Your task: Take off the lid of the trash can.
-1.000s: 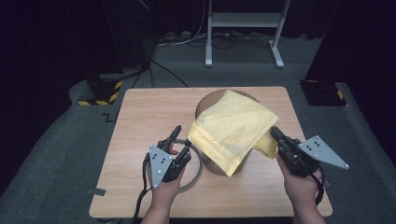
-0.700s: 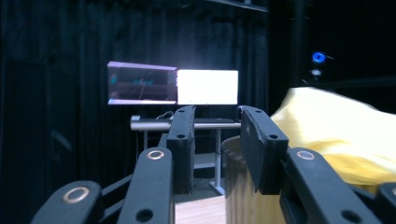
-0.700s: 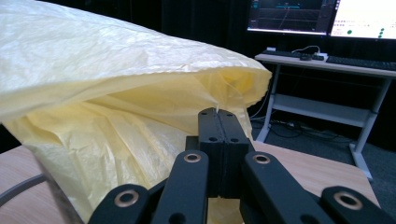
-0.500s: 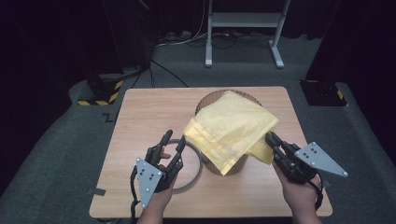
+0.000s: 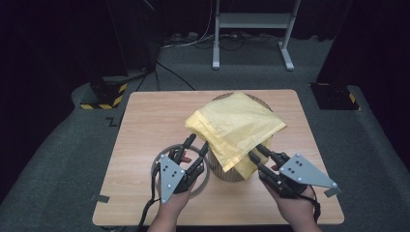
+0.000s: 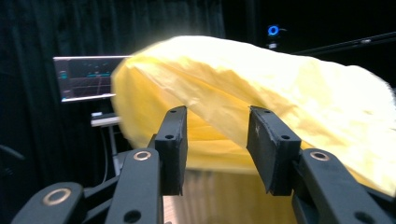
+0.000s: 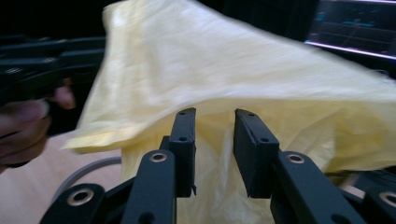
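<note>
Yellow bag (image 5: 237, 128): thin, light, soft, slippery; draped over bin (image 5: 232, 170)
grip: hanging front edge
left tongs (image 5: 196, 145): open, empty
right tongs (image 5: 255, 153): open, at edge

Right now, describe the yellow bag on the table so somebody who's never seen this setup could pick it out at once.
Start at the wooden table and find the round bin standing near its middle, toward the front edge. The yellow bag lies draped over the top of that bin, one flap hanging down its front. It is the only bright yellow, crinkled thing there; the grey ring beside the bin lies flat on the wood.
</note>
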